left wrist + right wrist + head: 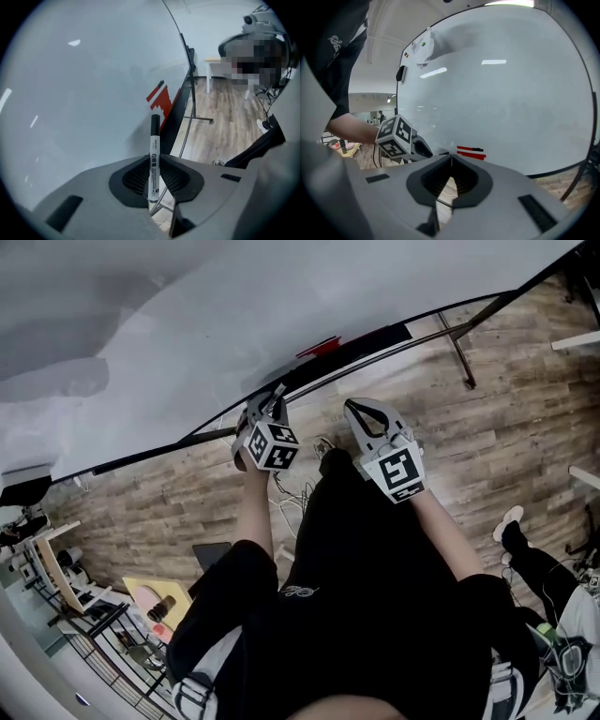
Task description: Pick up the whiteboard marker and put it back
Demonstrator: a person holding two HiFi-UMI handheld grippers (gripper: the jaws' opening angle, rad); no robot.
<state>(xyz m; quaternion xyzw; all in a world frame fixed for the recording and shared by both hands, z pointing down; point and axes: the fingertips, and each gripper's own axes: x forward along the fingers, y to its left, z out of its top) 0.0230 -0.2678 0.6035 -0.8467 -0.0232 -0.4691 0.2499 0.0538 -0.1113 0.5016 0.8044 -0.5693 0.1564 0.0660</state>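
White marker [153, 157], mid-barrel between left fingers [133, 177]

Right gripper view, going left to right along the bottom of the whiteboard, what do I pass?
Person's forearm → left tool's square-marker cube → red items at the lower edge of the whiteboard → wood floor at the far right.

Black short-sleeved shirt [375, 559], pale script logo [302, 592]
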